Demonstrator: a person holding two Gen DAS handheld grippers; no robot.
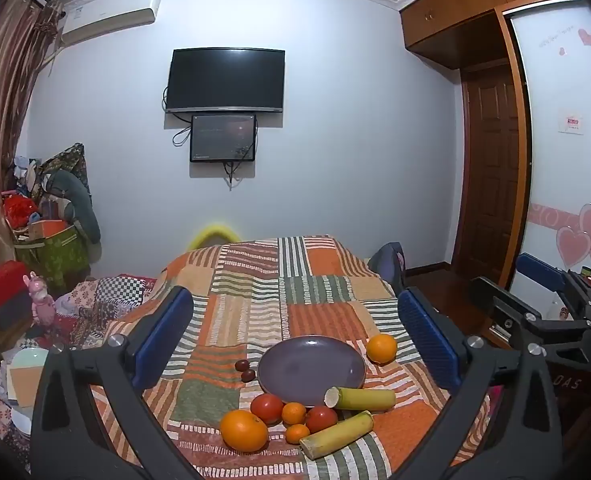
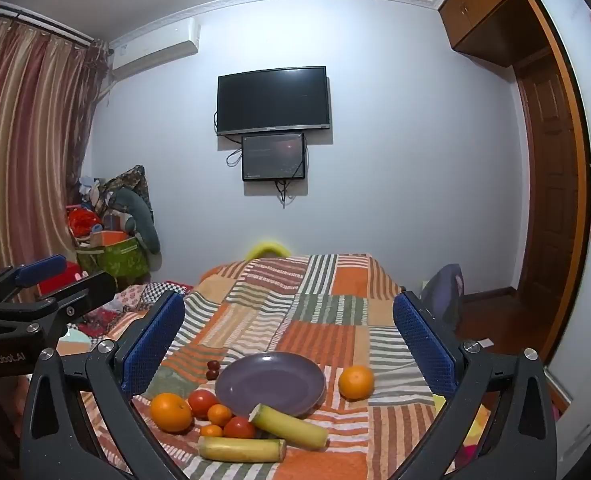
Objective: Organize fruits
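While both claws hang with jaws wide apart and empty, the left claw [image 1: 295,344] and right claw [image 2: 287,344] frame a purple plate [image 1: 311,370] on the patchwork-covered counter [image 1: 255,312]. Oranges [image 1: 244,430], tomatoes [image 1: 267,408] and sugarcane pieces [image 1: 337,434] crowd the plate's near rim, below the claws. A careless grab may well send round fruit rolling off the cloth.

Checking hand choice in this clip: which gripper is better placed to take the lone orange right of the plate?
Probably right: the lone orange lies beside the plate on the right gripper side. Both are open and empty.
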